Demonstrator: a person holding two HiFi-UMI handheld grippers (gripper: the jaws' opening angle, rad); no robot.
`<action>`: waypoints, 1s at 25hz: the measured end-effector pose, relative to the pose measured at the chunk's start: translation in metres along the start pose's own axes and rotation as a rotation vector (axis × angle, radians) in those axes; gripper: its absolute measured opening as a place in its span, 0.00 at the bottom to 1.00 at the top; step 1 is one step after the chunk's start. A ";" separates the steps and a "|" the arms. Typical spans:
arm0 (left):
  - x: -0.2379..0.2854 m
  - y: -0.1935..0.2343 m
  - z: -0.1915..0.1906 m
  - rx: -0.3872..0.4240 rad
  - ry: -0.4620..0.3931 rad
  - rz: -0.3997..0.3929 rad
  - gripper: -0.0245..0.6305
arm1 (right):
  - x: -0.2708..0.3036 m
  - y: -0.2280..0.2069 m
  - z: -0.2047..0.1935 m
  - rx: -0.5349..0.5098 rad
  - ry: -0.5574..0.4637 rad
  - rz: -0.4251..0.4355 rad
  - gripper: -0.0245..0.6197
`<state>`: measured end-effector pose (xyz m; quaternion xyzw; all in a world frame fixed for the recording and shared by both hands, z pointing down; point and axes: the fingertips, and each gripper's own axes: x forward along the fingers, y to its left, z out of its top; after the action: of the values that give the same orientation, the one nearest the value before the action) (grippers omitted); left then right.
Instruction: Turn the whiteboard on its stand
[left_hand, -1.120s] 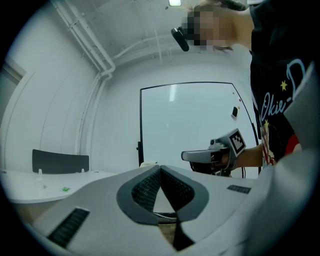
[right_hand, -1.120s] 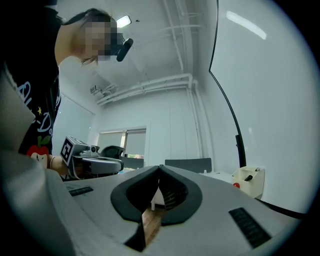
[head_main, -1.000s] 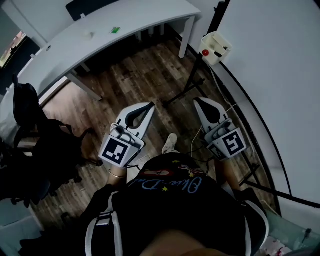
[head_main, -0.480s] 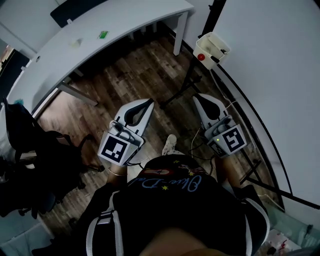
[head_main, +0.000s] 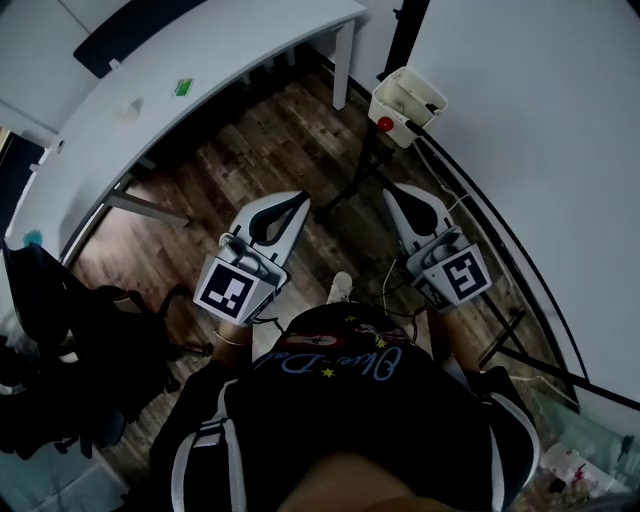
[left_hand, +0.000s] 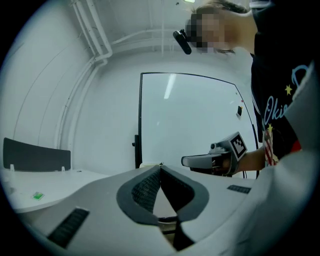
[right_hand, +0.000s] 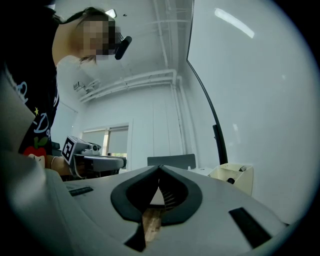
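Observation:
The whiteboard (head_main: 540, 120) is a large white panel in a thin black frame that fills the right of the head view. A cream pen tray (head_main: 405, 105) is fixed at its near corner, above the black stand legs (head_main: 345, 195). My left gripper (head_main: 300, 200) is shut and empty over the wood floor, well left of the board. My right gripper (head_main: 392, 192) is also shut and empty, just short of the tray and not touching the board. The board (left_hand: 190, 120) stands ahead in the left gripper view. In the right gripper view the board (right_hand: 260, 100) and the tray (right_hand: 232, 175) lie to the right.
A curved white desk (head_main: 180, 70) runs across the upper left. A dark office chair (head_main: 60, 330) piled with bags stands at the far left. Cables (head_main: 395, 280) trail on the floor by the stand's feet, near the person's shoe (head_main: 338, 288).
The desk and pen tray have slid left and up in the head view as the person shifts toward the board. Both grippers hold the same pose and stay shut.

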<state>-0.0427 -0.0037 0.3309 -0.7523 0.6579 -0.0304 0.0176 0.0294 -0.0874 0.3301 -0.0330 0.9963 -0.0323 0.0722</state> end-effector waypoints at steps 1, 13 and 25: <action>0.004 0.002 0.002 -0.004 -0.005 -0.002 0.07 | 0.000 -0.004 0.000 0.002 0.001 -0.004 0.09; 0.030 0.023 0.020 0.038 -0.013 0.009 0.09 | 0.022 -0.036 0.014 -0.023 -0.057 0.009 0.09; 0.061 0.022 0.017 0.029 0.003 -0.062 0.09 | 0.018 -0.049 0.017 -0.053 -0.033 -0.023 0.09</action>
<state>-0.0555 -0.0675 0.3142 -0.7719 0.6338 -0.0414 0.0266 0.0171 -0.1387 0.3140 -0.0469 0.9951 -0.0060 0.0872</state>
